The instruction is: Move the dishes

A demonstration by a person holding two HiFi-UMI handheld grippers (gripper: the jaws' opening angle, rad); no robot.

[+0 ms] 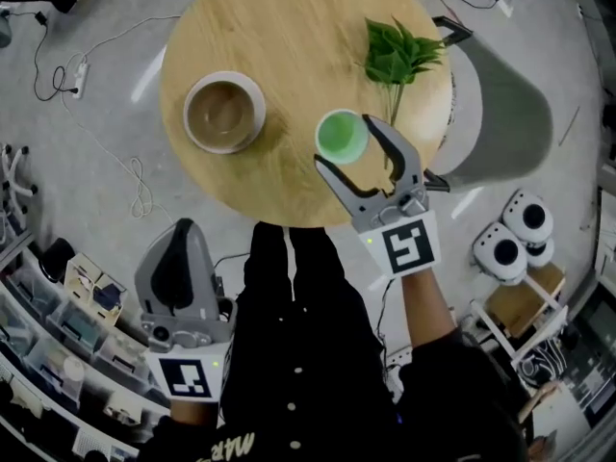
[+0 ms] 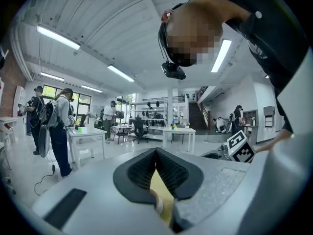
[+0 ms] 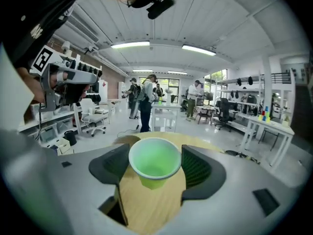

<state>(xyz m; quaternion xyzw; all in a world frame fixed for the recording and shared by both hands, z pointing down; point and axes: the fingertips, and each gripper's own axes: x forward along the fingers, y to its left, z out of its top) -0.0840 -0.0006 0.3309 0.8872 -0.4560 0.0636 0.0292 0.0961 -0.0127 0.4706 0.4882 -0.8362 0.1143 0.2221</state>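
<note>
A round wooden table (image 1: pixel 289 27) bears a white-rimmed bowl (image 1: pixel 223 112) with a brown inside at its left. A light green cup (image 1: pixel 342 136) stands upright near the front edge. My right gripper (image 1: pixel 348 144) reaches over that edge, open, with the cup between its fingertips. In the right gripper view the cup (image 3: pixel 154 163) sits between the dark pads (image 3: pixel 110 166), with a gap showing on each side. My left gripper (image 1: pixel 183 231) hangs off the table, low at the front left, jaws shut and empty (image 2: pixel 156 154).
A leafy green sprig (image 1: pixel 397 54) lies on the table behind the cup. A grey seat-like shape (image 1: pixel 500 104) stands at the table's right. White round devices (image 1: pixel 510 239) and cables (image 1: pixel 135 186) lie on the floor. Shelves with boxes (image 1: pixel 67 325) stand at lower left.
</note>
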